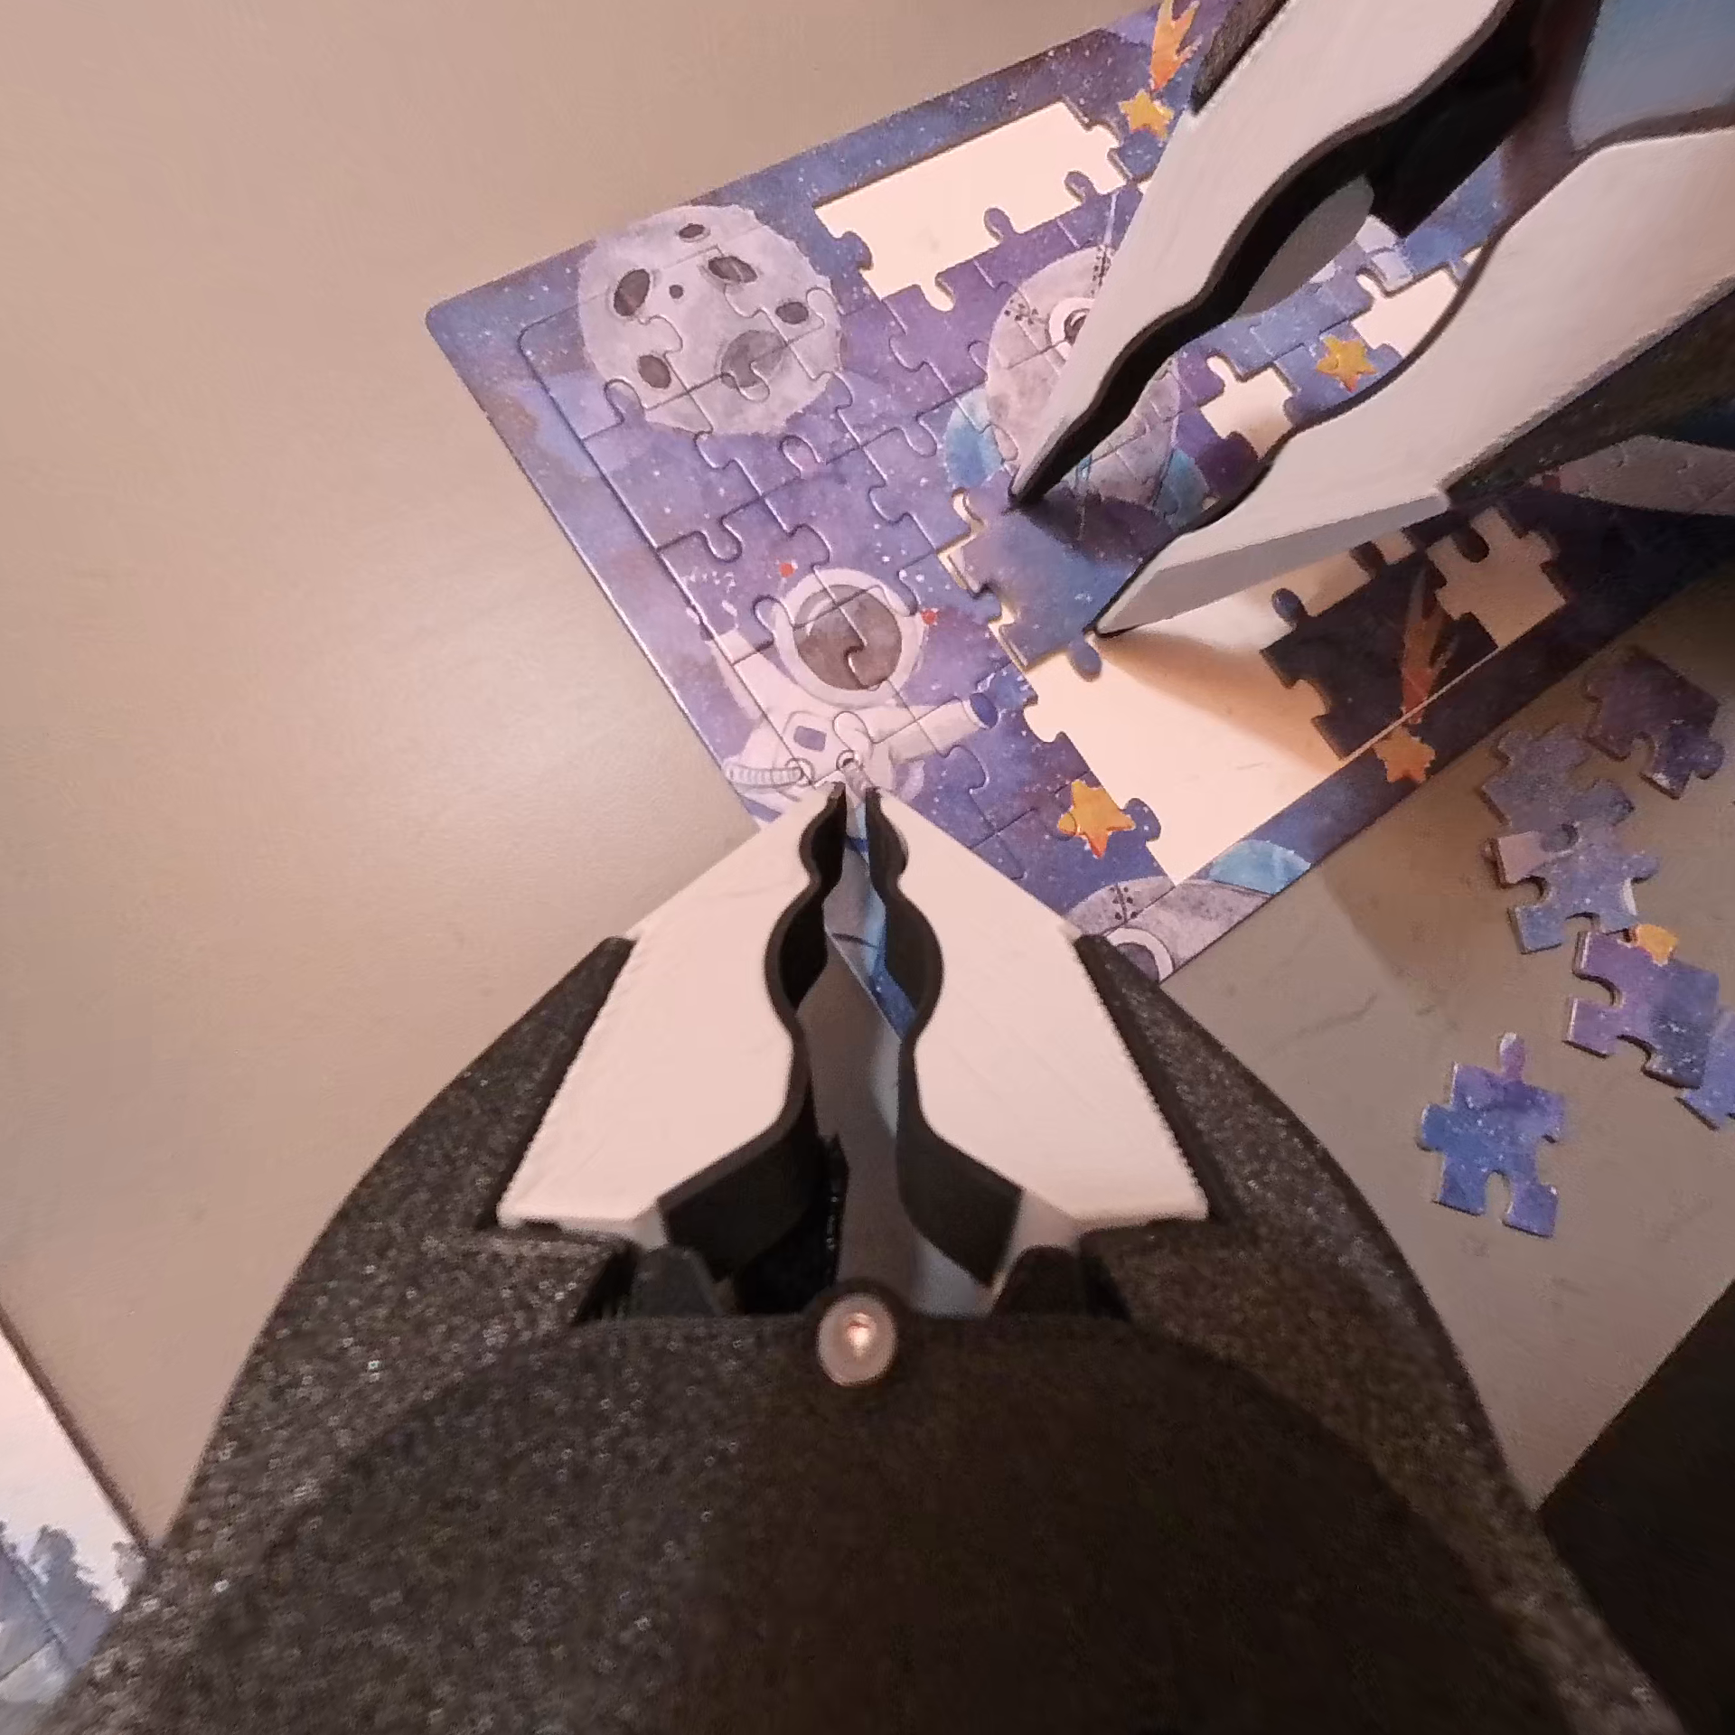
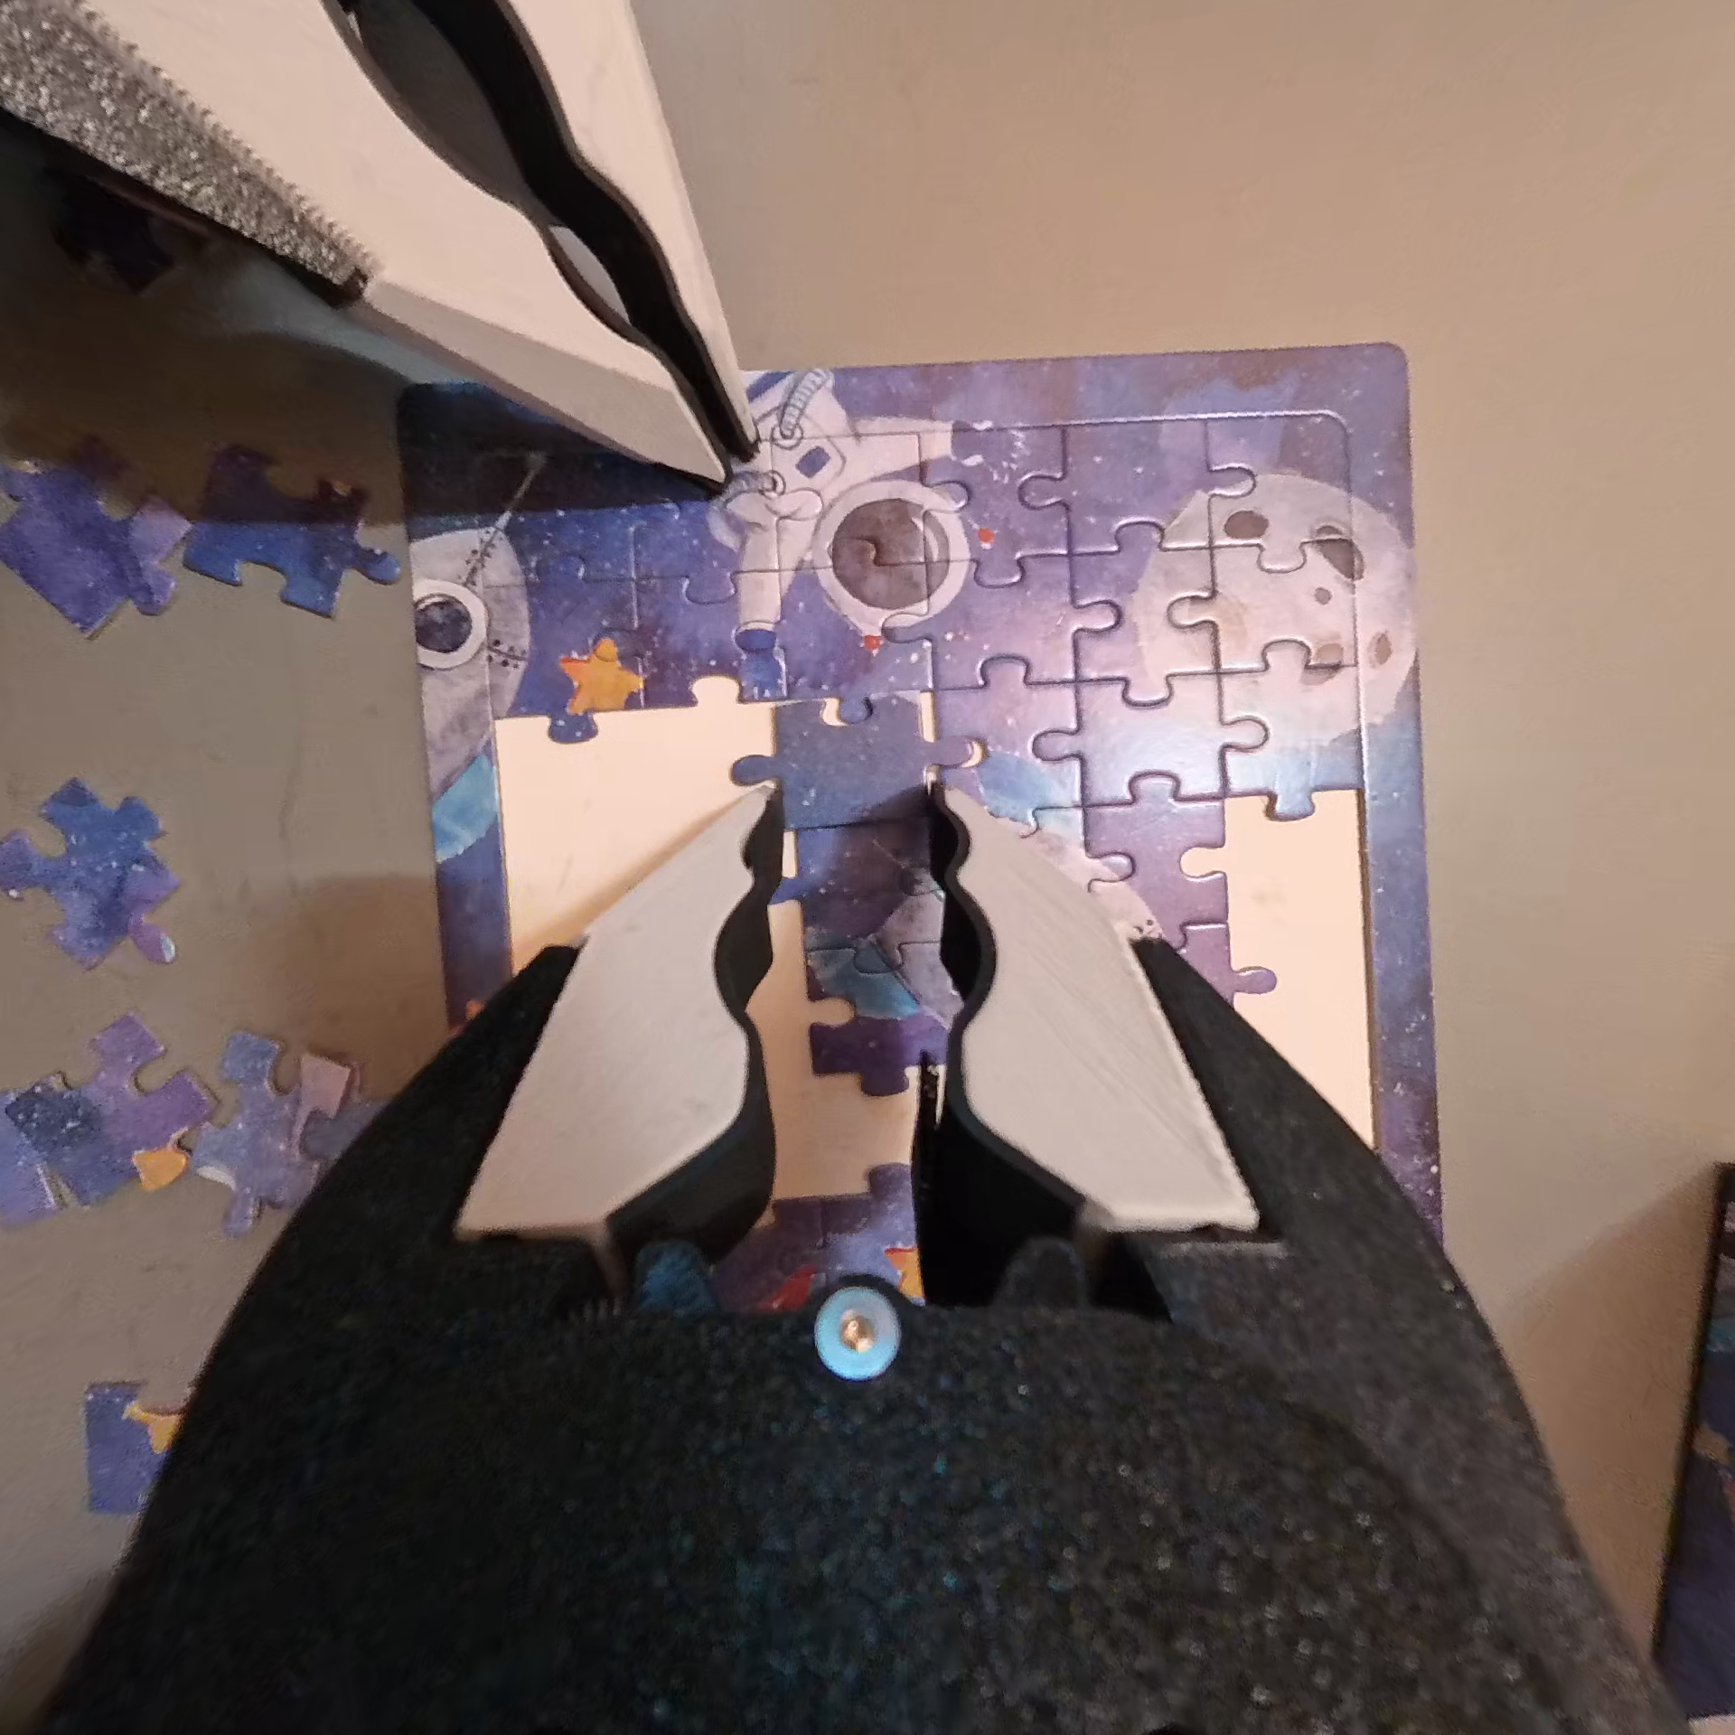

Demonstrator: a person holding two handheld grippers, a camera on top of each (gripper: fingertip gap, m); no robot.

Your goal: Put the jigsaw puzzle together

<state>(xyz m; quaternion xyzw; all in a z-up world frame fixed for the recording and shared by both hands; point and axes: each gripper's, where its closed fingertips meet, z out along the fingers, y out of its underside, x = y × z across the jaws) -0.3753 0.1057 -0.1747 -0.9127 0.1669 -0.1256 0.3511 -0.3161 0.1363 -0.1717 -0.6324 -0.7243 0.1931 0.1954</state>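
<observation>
A space-themed jigsaw lies partly assembled in its purple frame (image 1: 488,357), also in the right wrist view (image 2: 1389,939), with cream gaps (image 2: 638,845) in the board. My right gripper (image 2: 852,796) has its jaws a piece-width apart. They hold the sides of a blue starry piece (image 2: 850,751) at the edge of the assembled part, under the astronaut. The left wrist view shows the same gripper (image 1: 1070,554) and piece (image 1: 1042,573). My left gripper (image 1: 852,798) is shut, its tips resting on the frame's edge by the astronaut, as the right wrist view (image 2: 737,460) also shows.
Several loose purple-blue pieces lie on the beige table beside the frame (image 1: 1493,1136) (image 1: 1558,845) (image 2: 291,545) (image 2: 94,873) (image 2: 103,1117). A dark box edge (image 2: 1699,1408) stands near the frame's corner. Another printed picture (image 1: 56,1540) shows at the far lower left.
</observation>
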